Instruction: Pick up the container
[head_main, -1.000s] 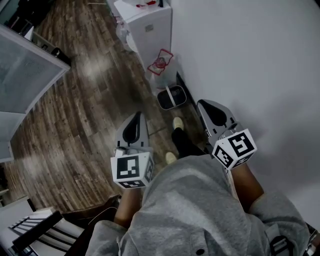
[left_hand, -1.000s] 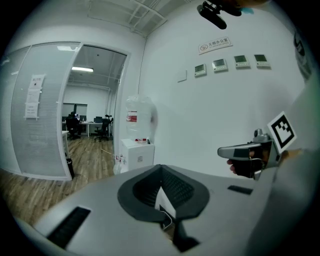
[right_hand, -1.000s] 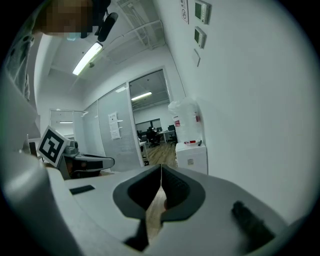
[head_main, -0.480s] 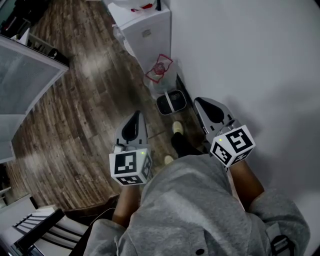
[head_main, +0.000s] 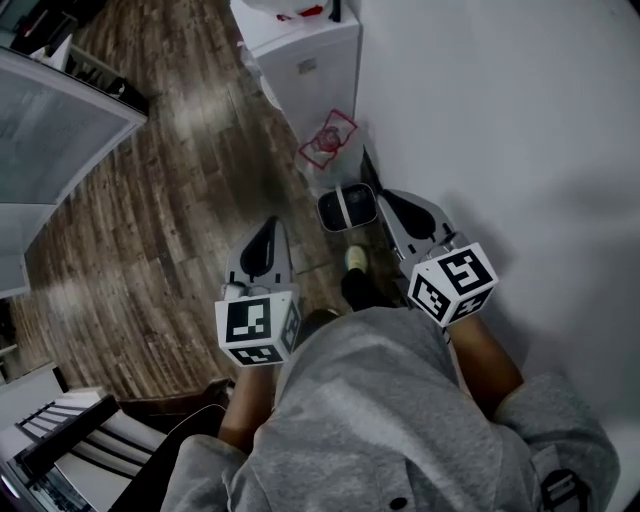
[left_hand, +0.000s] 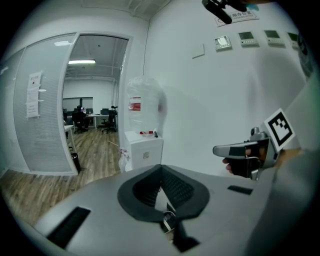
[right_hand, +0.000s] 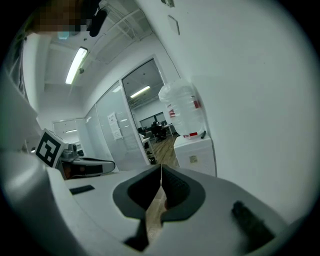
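A small dark bin with a pale lid (head_main: 347, 207) stands on the wood floor by the white wall. In the head view my right gripper (head_main: 384, 196) is held out over the floor, its tip just right of the bin in the picture and well above it. Level with it, left of the bin, is my left gripper (head_main: 269, 224). Both are shut with nothing between the jaws, as the left gripper view (left_hand: 161, 167) and the right gripper view (right_hand: 161, 166) show. Each gripper view looks across the room, and neither shows the bin.
A white cabinet (head_main: 312, 52) carrying a clear water bottle (left_hand: 144, 106) stands against the wall ahead. A red-printed plastic bag (head_main: 328, 140) lies between cabinet and bin. A glass partition (head_main: 55, 135) runs along the left, and a black-and-white chair (head_main: 70, 445) stands behind on the left.
The person has stepped forward. The right gripper has shifted left toward the bin, so its tip now shows beside it. The left gripper keeps its place.
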